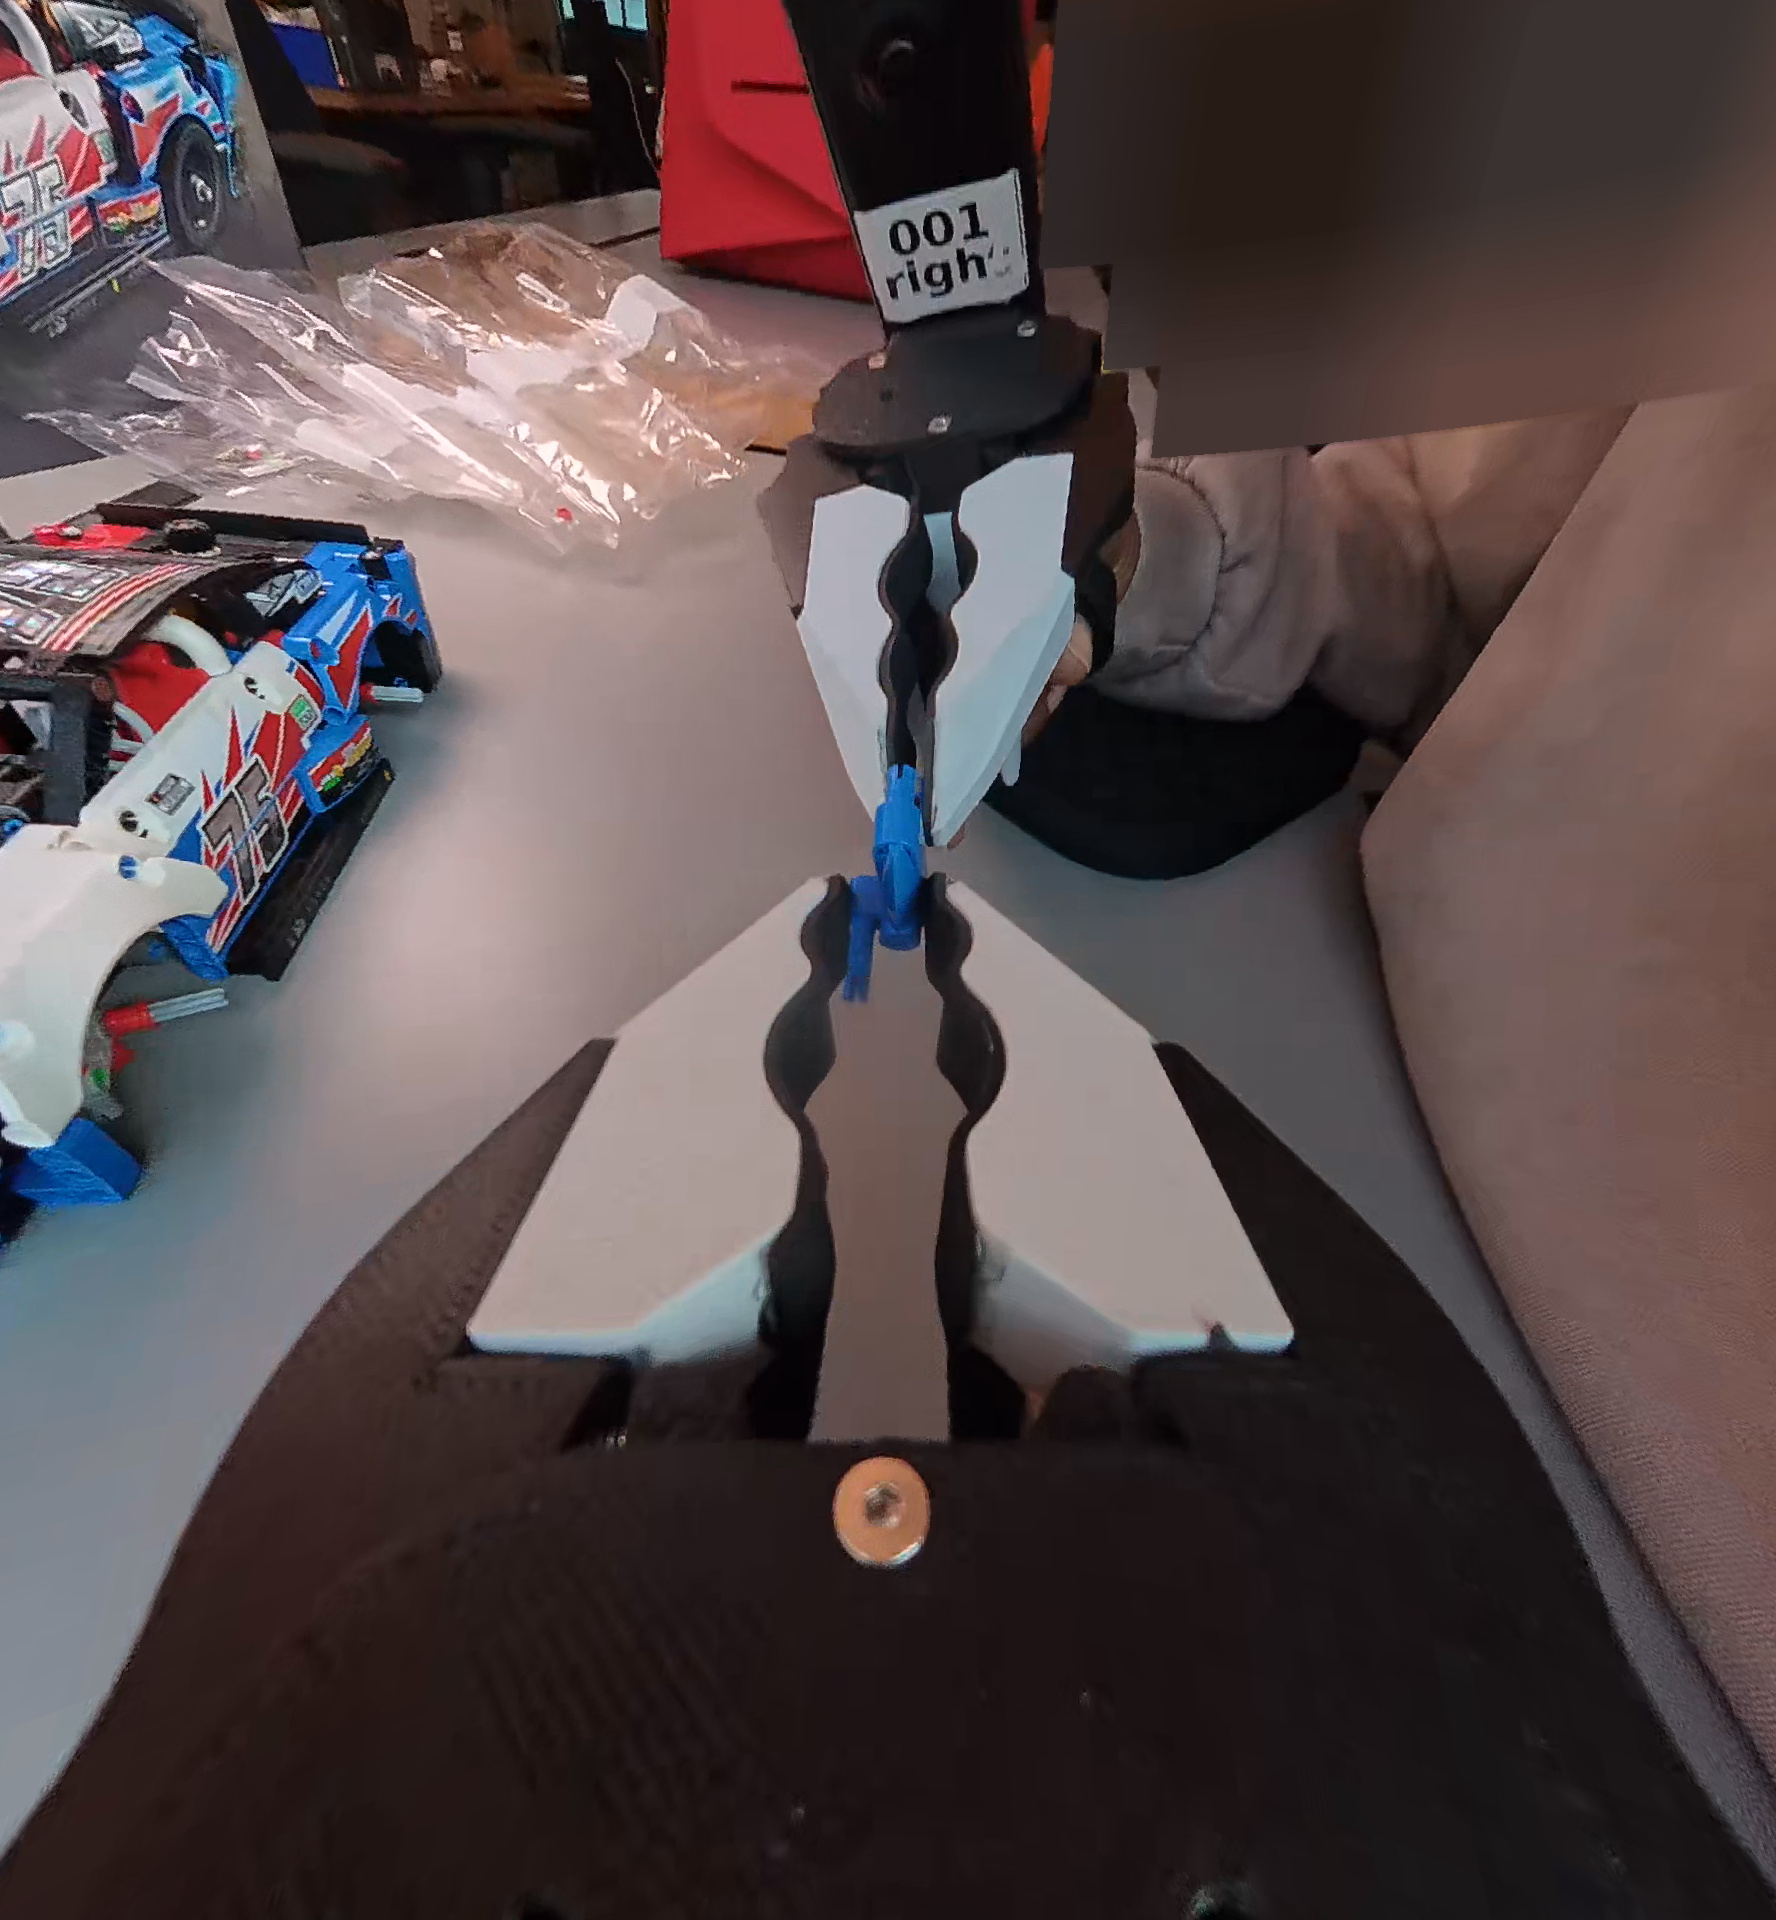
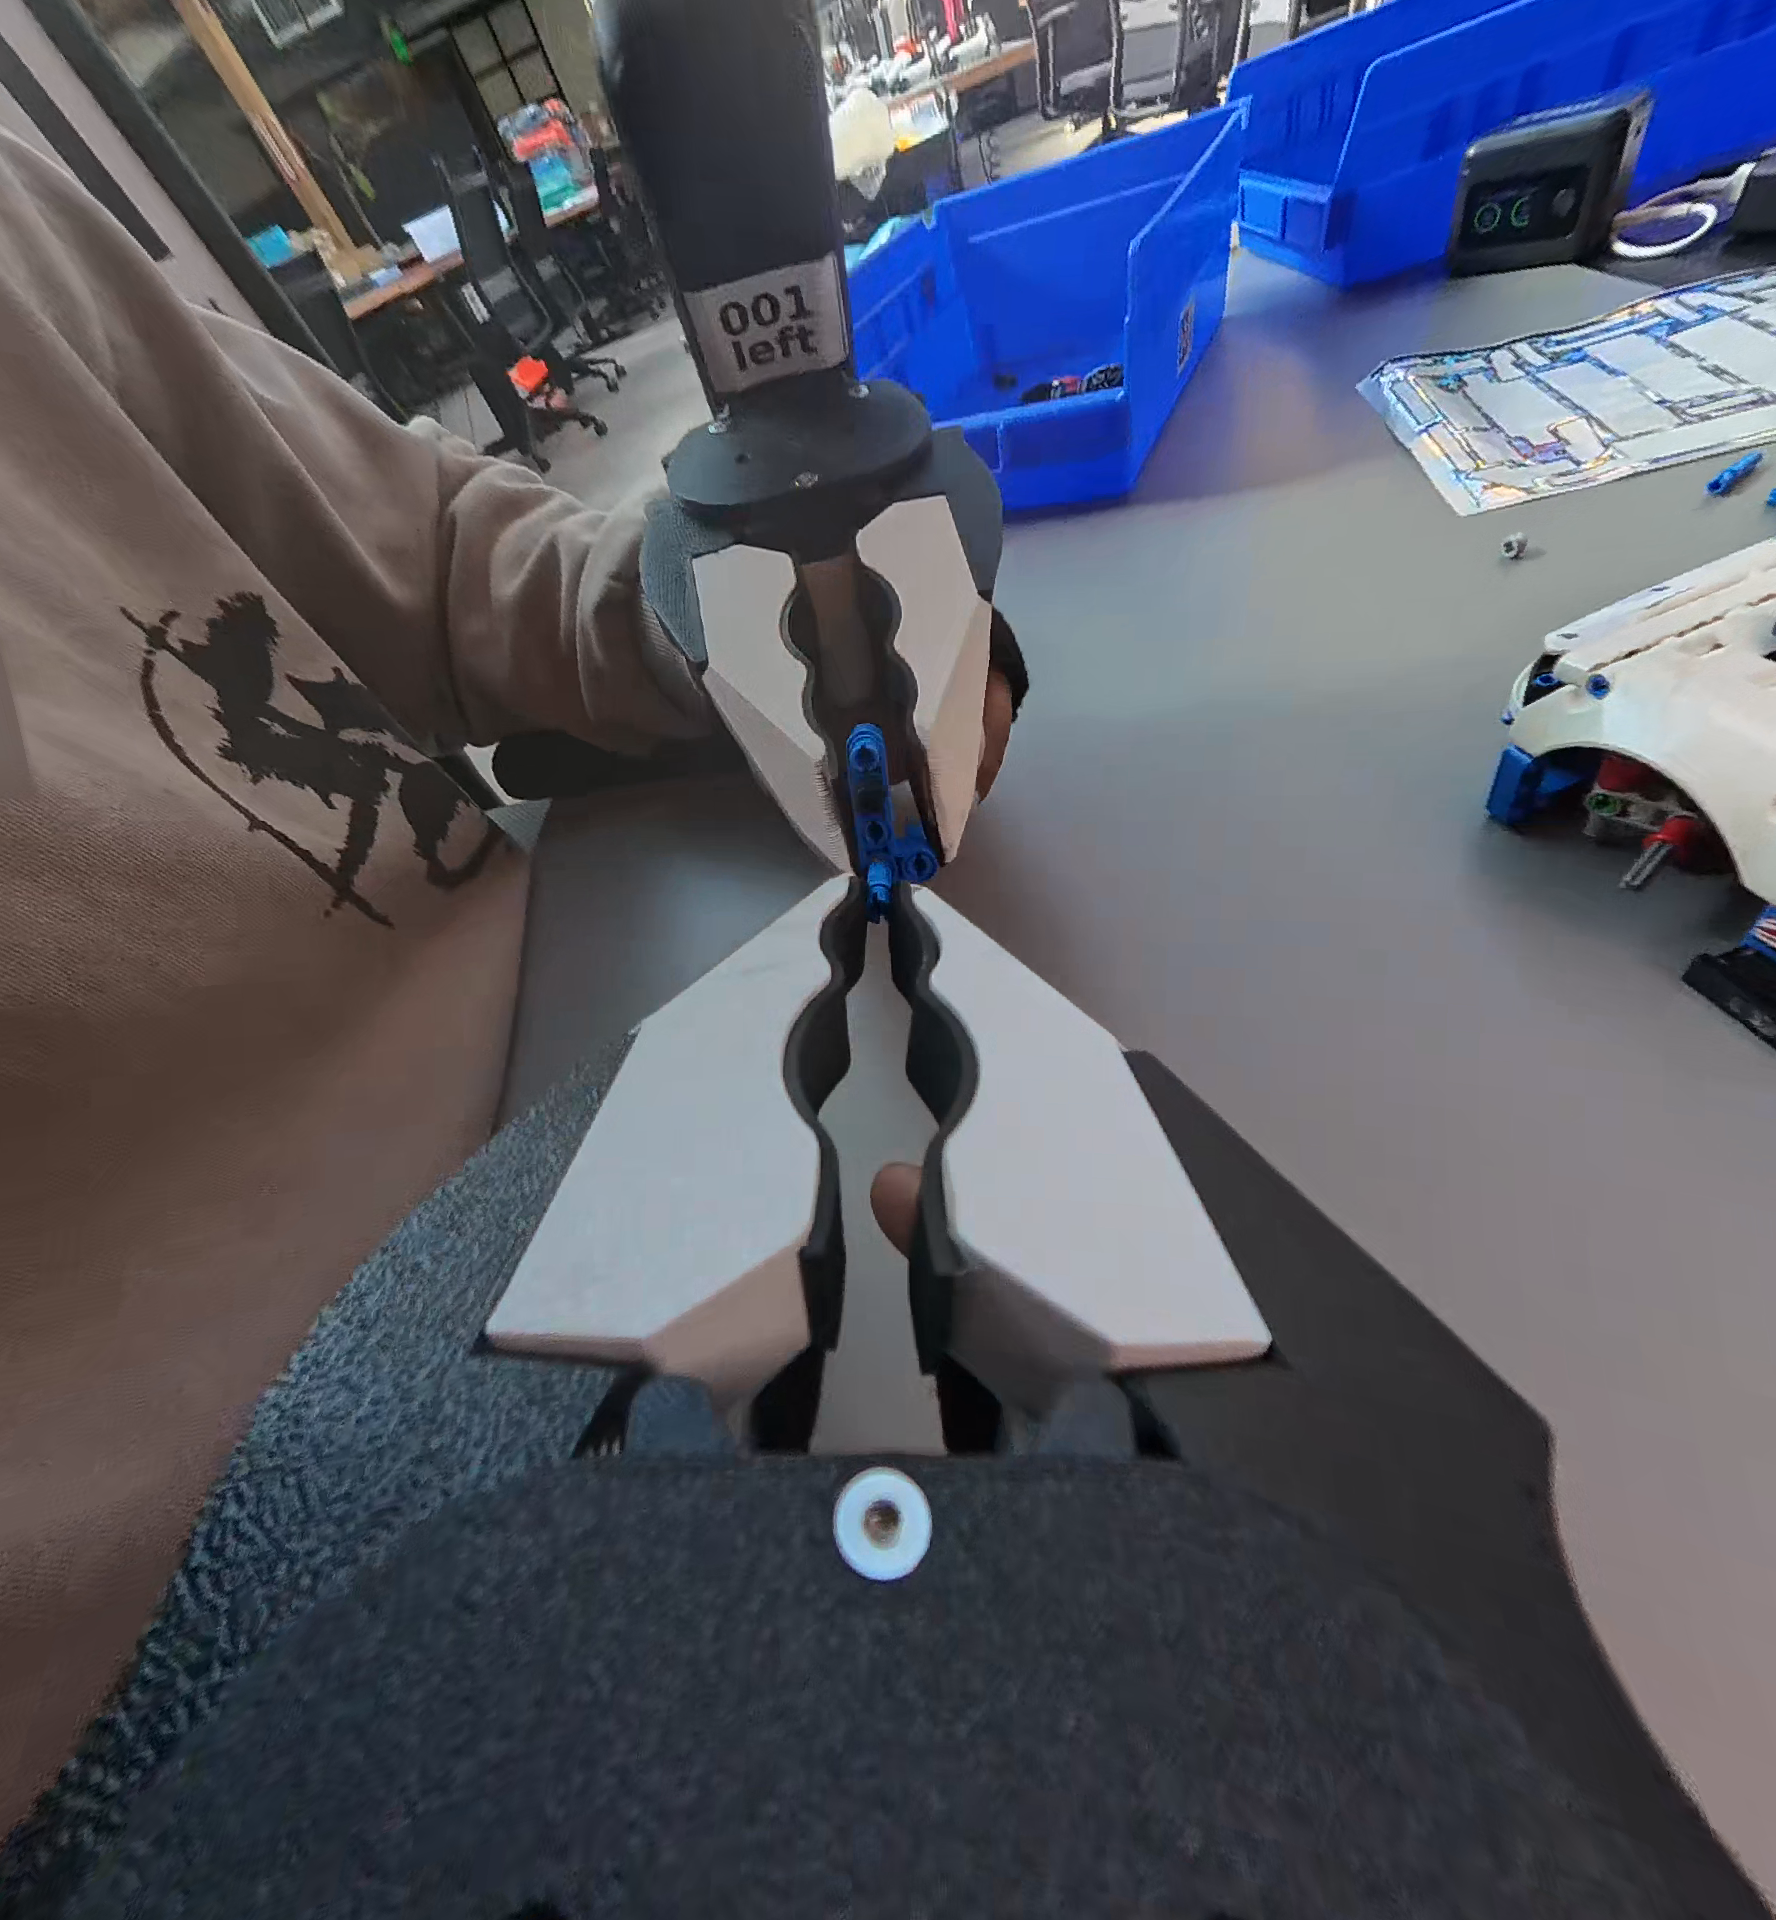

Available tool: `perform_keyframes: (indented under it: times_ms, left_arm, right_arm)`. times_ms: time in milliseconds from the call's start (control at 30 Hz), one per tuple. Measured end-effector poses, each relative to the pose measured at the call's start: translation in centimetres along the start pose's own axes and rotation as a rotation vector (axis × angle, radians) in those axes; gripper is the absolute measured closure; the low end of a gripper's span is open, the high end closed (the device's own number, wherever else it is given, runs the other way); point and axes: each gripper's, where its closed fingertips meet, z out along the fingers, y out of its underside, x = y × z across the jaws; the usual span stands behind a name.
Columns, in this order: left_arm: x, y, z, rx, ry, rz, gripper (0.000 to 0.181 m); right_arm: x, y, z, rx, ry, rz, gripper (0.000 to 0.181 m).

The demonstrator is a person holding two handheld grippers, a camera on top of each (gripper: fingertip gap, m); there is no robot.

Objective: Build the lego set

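Two tools meeting tip to tip above grey tabletop (image 1: 593, 748), both clenching small blue lego assembly (image 1: 889, 894): left tool (image 1: 889, 899) gripping beam end, right tool (image 2: 879, 899) pinching pin. Piece seeming light, stiff, slippery; gripping flat beam faces. Part-built car (image 1: 167, 790) lying nearby.

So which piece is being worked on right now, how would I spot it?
Start at the grey table, then look to the middle where the left tool and right tool meet tip to tip. Pinched between them is a small blue piece. Unlike the car lying on the table, it is held up in the air.
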Motion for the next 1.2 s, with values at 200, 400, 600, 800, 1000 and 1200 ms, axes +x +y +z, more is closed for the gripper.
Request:
perform_keyframes:
  times_ms: [200, 400, 600, 800, 1000, 1200]
  left_arm:
    - [0.2, -0.3, -0.1, 0.031, 0.039, -0.066, 0.169]
    - [0.6, 0.6, 0.5, -0.040, 0.029, 0.038, 0.169]
    - [0.8, 1.6, 0.9, -0.094, 0.005, 0.095, 0.169]
    - [0.3, -0.2, 0.2, 0.030, 0.041, -0.070, 0.170]
    - [1.0, -1.3, -0.1, 0.101, 0.094, -0.141, 0.170]
    - [0.7, -3.0, -0.7, 0.203, 0.085, -0.213, 0.177]
  right_arm:
    - [-0.3, -0.1, 0.0, -0.033, 0.029, -0.079, 0.180]
    - [-0.4, 1.5, -0.2, -0.185, 0.061, -0.159, 0.179]
    - [-0.4, 2.3, -0.1, -0.206, 0.057, -0.136, 0.179]
    - [-0.2, 0.5, -0.2, -0.058, 0.024, -0.045, 0.180]
    - [-1.1, -0.6, -0.5, 0.017, -0.054, 0.029, 0.180]
    - [-0.5, -1.6, -0.3, 0.114, -0.018, 0.045, 0.180]
